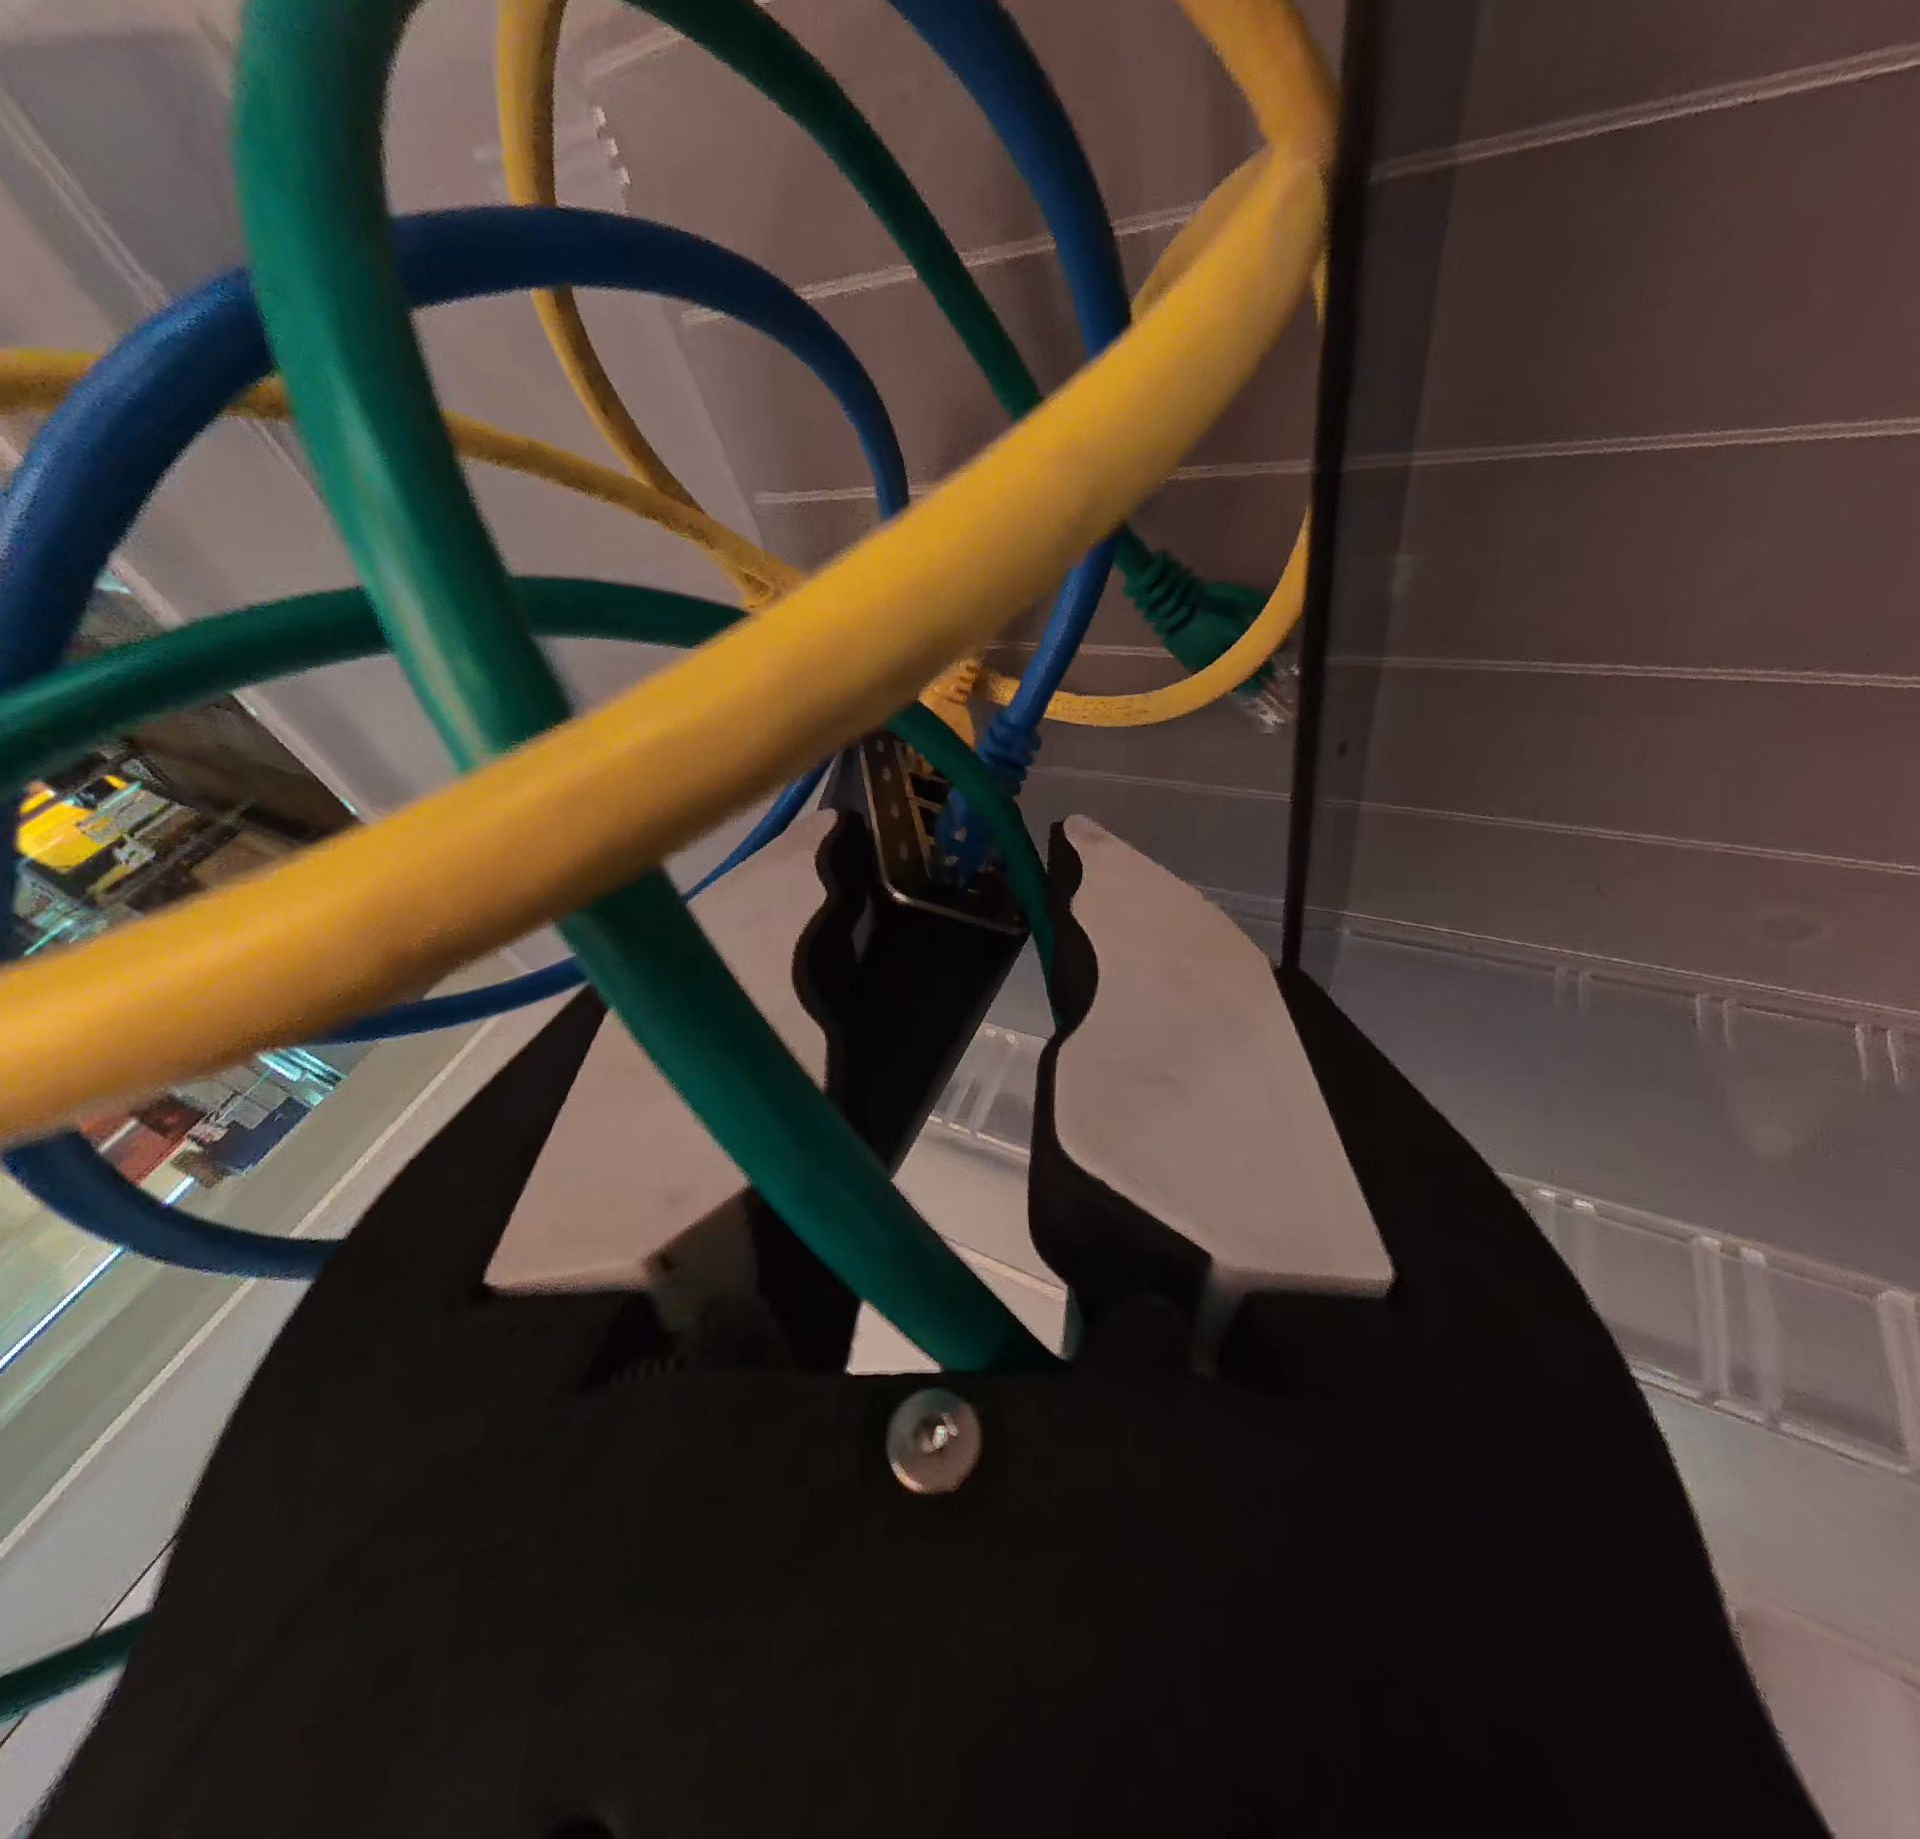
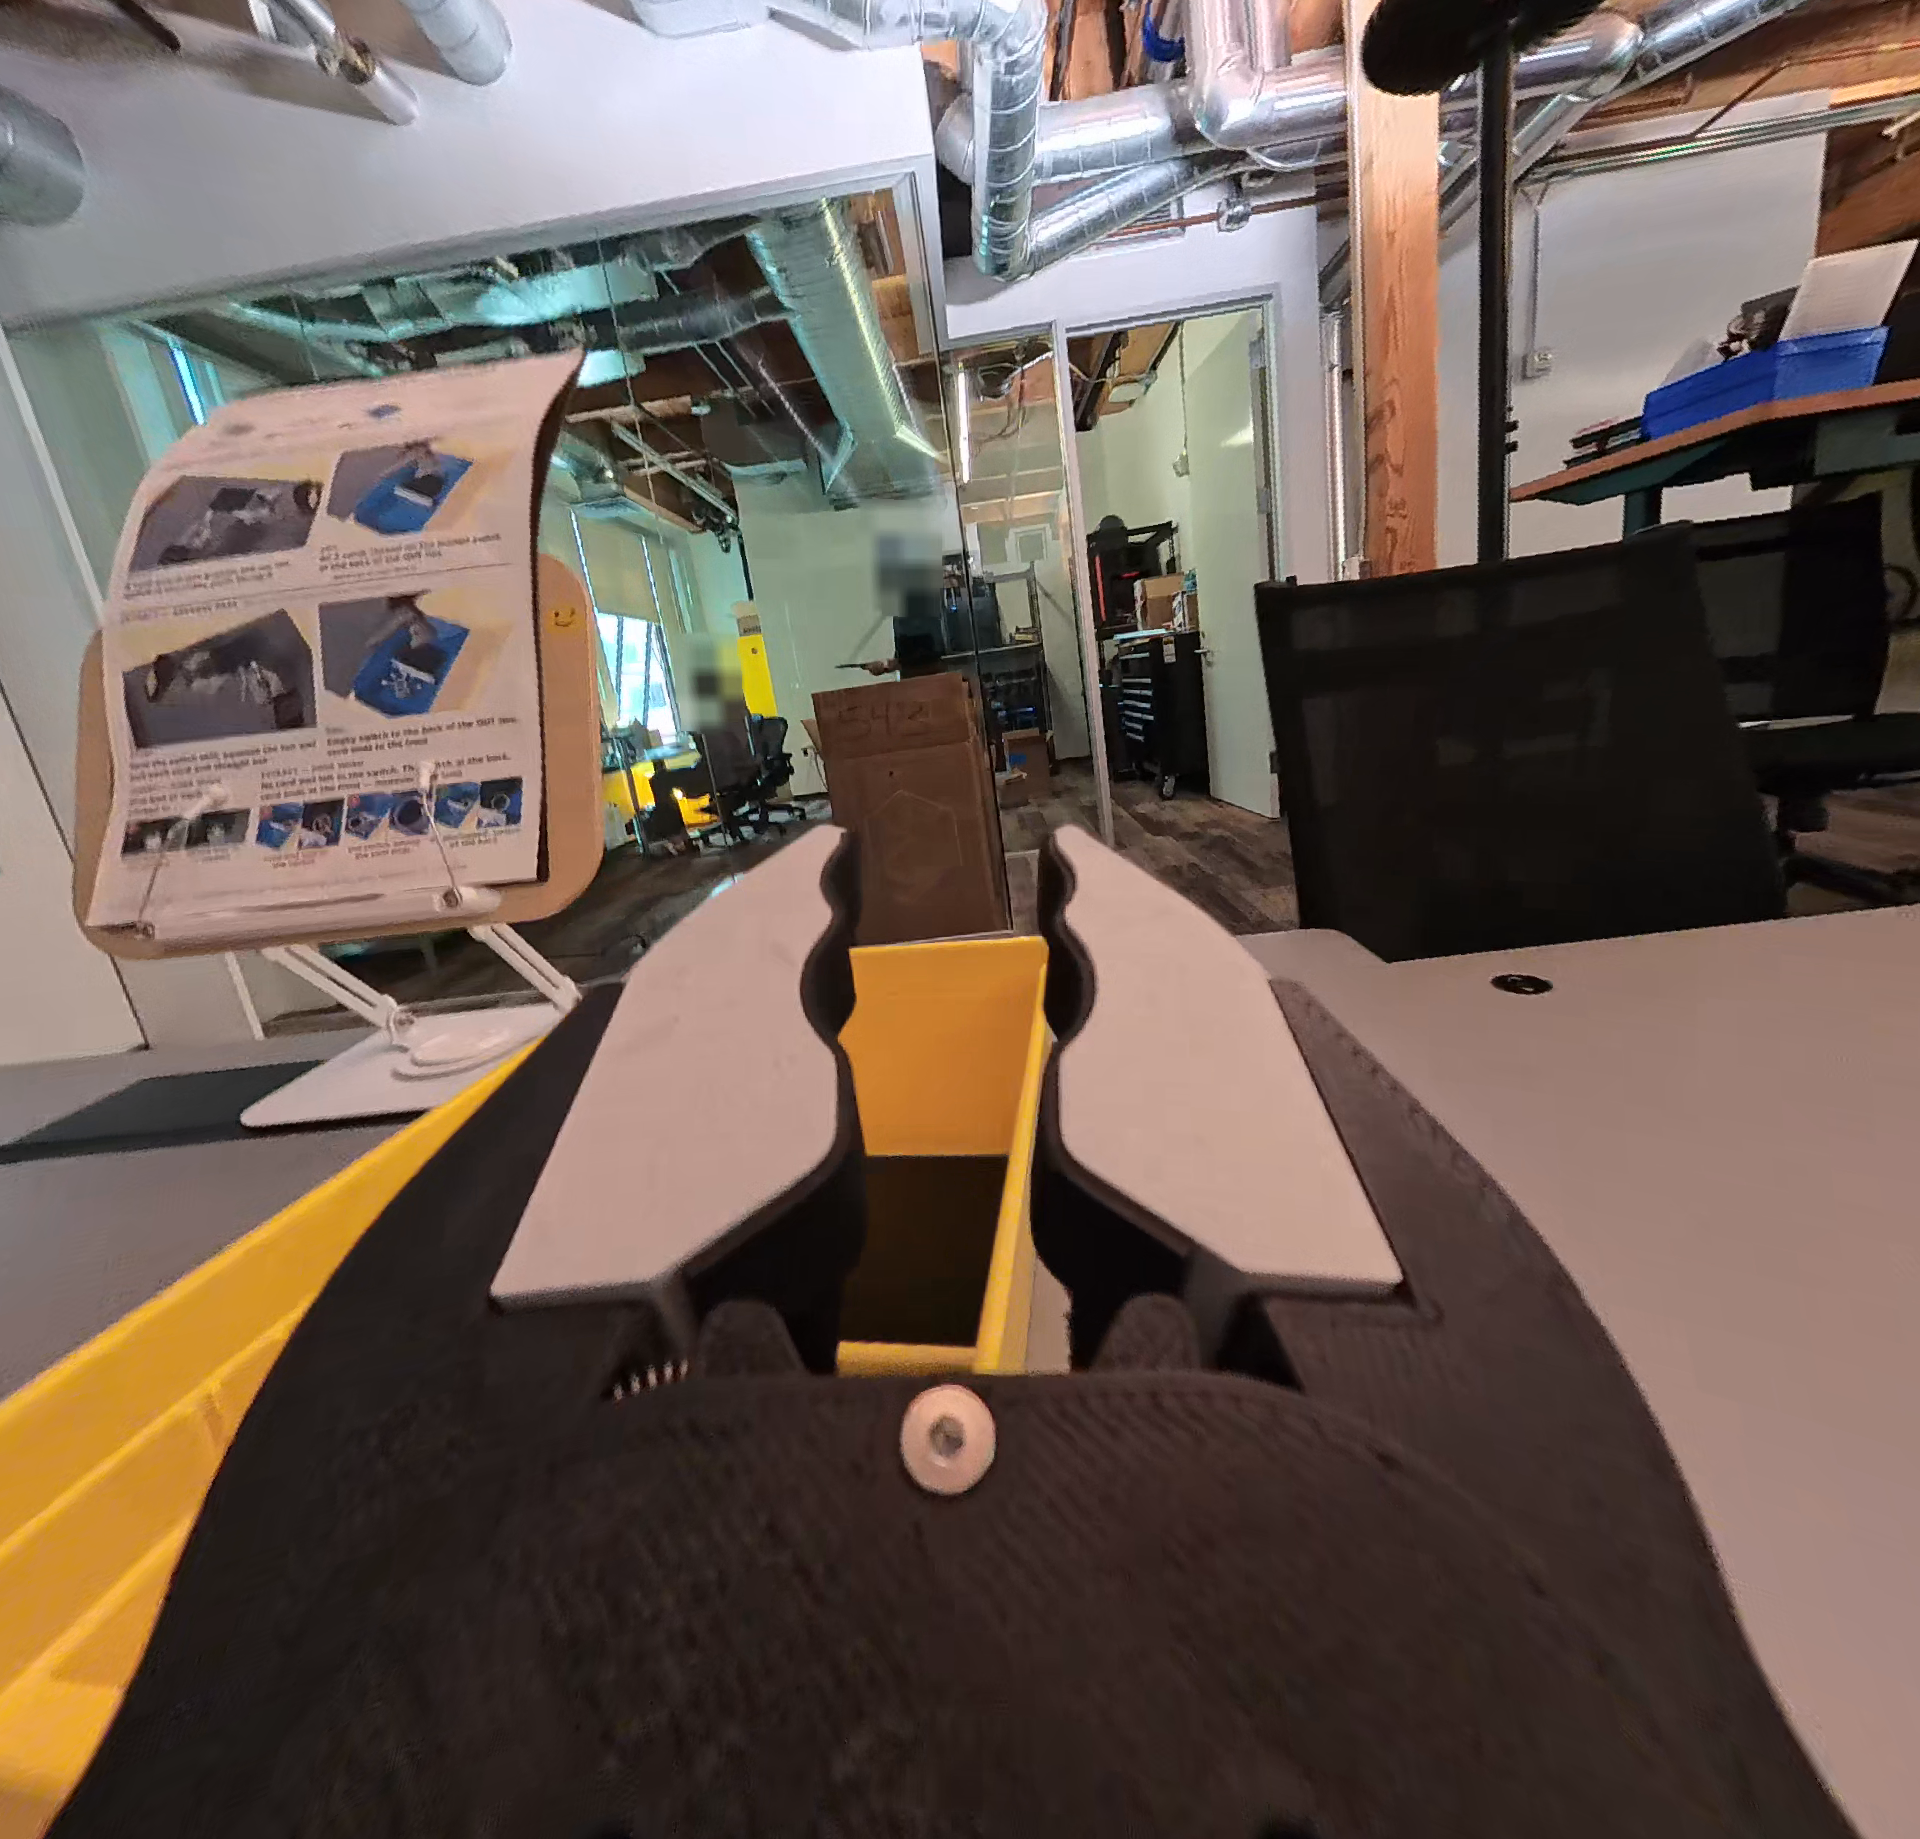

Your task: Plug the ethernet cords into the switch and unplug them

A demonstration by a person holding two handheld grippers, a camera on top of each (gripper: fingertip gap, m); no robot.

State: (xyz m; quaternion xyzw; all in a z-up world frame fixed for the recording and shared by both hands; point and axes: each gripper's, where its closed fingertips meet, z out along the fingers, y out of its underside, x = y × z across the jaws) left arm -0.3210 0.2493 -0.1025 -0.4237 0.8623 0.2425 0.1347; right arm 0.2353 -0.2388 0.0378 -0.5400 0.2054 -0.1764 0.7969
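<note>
In the left wrist view my left gripper (image 1: 940, 844) is shut on the black switch (image 1: 914, 1020), which points away with its port face at the far end. A blue cord (image 1: 644, 251) loops round and its plug (image 1: 971, 839) sits in a port. A yellow cord (image 1: 727, 698) loops across in front; its plug (image 1: 951, 693) lies at the port face, and I cannot tell whether it is seated. A green cord (image 1: 343, 418) runs down between my fingers beside the switch. Its green plug (image 1: 1184, 605) hangs free at the right. My right gripper (image 2: 945, 854) is open and empty above a yellow bin (image 2: 935, 1062).
A grey ribbed wall (image 1: 1610, 542) stands close behind the cords. In the right wrist view an instruction sheet on a white stand (image 2: 322, 667) stands at the left on the grey table (image 2: 1662, 1114). A black chair (image 2: 1507, 740) is behind the table. One gripper's finger ends stand about 75 cm off the other's.
</note>
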